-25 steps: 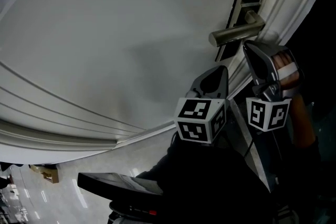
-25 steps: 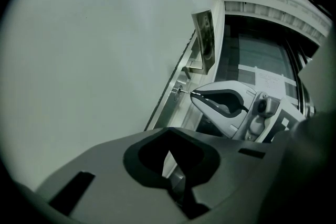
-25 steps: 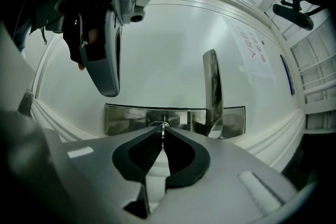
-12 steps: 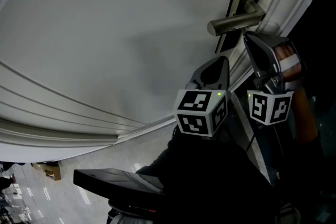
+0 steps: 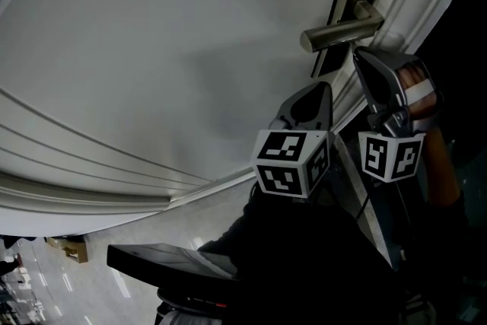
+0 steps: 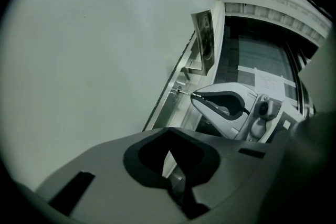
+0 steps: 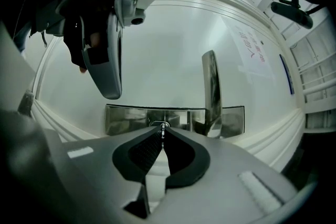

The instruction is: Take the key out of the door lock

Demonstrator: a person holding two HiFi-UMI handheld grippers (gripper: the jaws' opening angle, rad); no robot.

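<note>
Almost nothing is found to have changed over the last second. The head view was tilted a little early on, and since then the right tongs (image 7: pixel 162 132), the left tongs (image 6: pixel 169 132) and the white panelled door (image 5: pixel 152 49) are seen in the same places. No withdrawal can be read from this.

The right tongs are clenched on the small metal key (image 6: pixel 183 92), which is pinched at their very tips. The key is still seated in the keyhole of the polished metal lock plate (image 7: pixel 126 119), directly ahead of the right tongs. Only a short length of shaft is exposed between tips and plate. The brushed metal lever handle (image 7: pixel 211 86) is found just to the right of those tips and is seen rising above them.

The left tongs are closed on nothing. They are held beside the right tongs, on their left and further back from the door, and no part in the grip is taken by them.

The step is judged to be a grasp made but a pull not yet begun. A straight draw back along the keyhole's axis is likely called for. If the key is tilted it may bind, and with so slight a pinch the hold could be lost.
</note>
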